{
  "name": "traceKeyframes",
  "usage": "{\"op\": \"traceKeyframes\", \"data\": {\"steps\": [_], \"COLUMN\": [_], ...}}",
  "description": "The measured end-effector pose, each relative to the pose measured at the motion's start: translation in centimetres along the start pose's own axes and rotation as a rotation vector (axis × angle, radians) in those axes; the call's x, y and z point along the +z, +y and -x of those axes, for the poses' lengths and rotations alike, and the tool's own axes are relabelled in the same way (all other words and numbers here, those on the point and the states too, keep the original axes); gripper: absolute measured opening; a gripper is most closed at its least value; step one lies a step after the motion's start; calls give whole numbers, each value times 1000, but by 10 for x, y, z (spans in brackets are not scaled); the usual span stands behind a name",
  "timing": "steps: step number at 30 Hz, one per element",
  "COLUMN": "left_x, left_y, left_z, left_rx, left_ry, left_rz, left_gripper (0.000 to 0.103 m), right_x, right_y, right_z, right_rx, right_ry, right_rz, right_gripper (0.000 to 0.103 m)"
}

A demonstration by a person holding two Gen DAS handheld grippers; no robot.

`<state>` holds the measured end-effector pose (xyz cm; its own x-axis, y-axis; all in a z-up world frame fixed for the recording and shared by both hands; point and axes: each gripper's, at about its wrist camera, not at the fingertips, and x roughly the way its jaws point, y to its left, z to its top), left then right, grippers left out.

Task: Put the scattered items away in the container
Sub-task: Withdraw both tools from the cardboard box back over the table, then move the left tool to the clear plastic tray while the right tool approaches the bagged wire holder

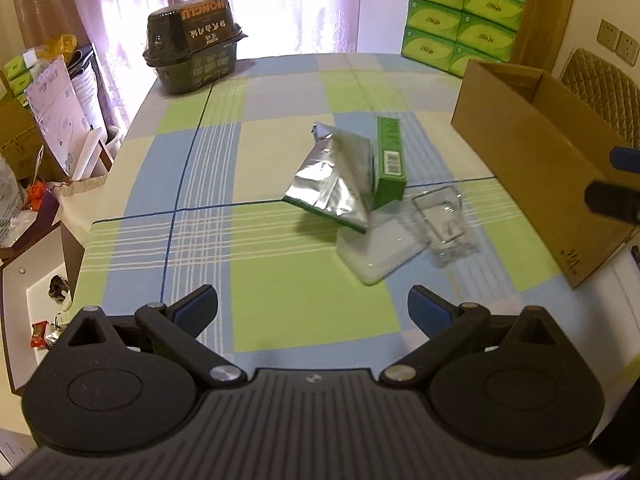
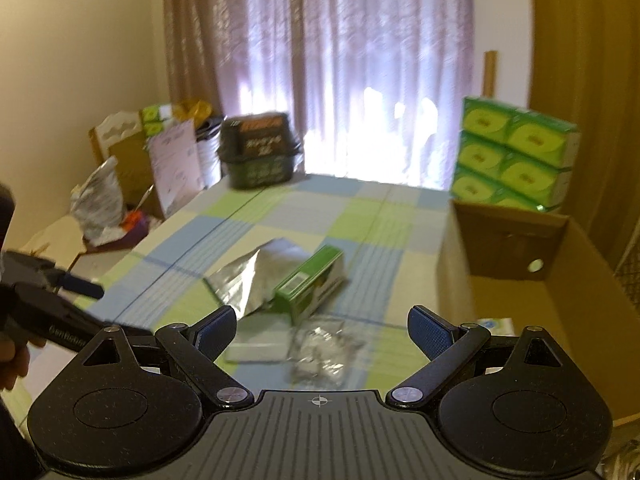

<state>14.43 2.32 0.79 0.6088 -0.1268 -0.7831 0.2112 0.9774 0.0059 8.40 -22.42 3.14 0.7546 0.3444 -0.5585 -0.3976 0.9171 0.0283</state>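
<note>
A silver foil pouch (image 1: 328,178) (image 2: 244,276) lies mid-table with a green carton (image 1: 389,158) (image 2: 310,282) leaning on it. A white flat case (image 1: 376,250) (image 2: 258,350) and a clear plastic wrapper (image 1: 446,224) (image 2: 324,354) lie just in front of them. The open cardboard box (image 1: 536,160) (image 2: 516,248) stands at the right. My left gripper (image 1: 313,308) hangs open, short of the pile, holding nothing. My right gripper (image 2: 322,330) is open too, above the case and wrapper, with nothing between its fingers. The right view is blurred.
A black food tub (image 1: 194,46) (image 2: 258,152) stands at the table's far left corner. Stacked green tissue packs (image 1: 460,18) (image 2: 516,156) rise behind the box. Cluttered boxes and bags (image 1: 48,120) fill the space left of the checked tablecloth (image 1: 224,240). Each gripper shows at the other view's edge.
</note>
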Motion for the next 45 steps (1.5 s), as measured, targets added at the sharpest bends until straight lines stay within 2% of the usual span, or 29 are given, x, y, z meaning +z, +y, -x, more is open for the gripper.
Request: {"op": "traceKeyframes", "data": {"steps": [13, 24, 26, 29, 33, 41, 43, 45], "left_x": [8, 39, 40, 37, 32, 24, 23, 24], "left_y": [11, -1, -1, -1, -5, -16, -16, -18], "left_z": [-52, -91, -96, -104, -112, -130, -132, -133], "left_rx": [-42, -56, -77, -158, -248, -317, -335, -351], "left_ry": [23, -8, -16, -7, 29, 12, 3, -5], "left_rz": [-52, -148, -138, -143, -227, -343, -349, -350], "left_gripper": [100, 99, 99, 99, 99, 95, 93, 85], "right_x": [-28, -37, -39, -41, -45, -45, -45, -46], "right_y": [9, -6, -8, -11, -16, -25, -25, -26], "right_z": [-67, -111, -116, -122, -129, -131, -133, -135], "right_rx": [20, 24, 24, 19, 10, 9, 10, 6], "right_ry": [133, 211, 224, 237, 253, 257, 259, 265], "right_rz": [41, -17, -19, -16, -11, -44, -47, -53], "right_gripper": [97, 97, 97, 97, 97, 97, 97, 97]}}
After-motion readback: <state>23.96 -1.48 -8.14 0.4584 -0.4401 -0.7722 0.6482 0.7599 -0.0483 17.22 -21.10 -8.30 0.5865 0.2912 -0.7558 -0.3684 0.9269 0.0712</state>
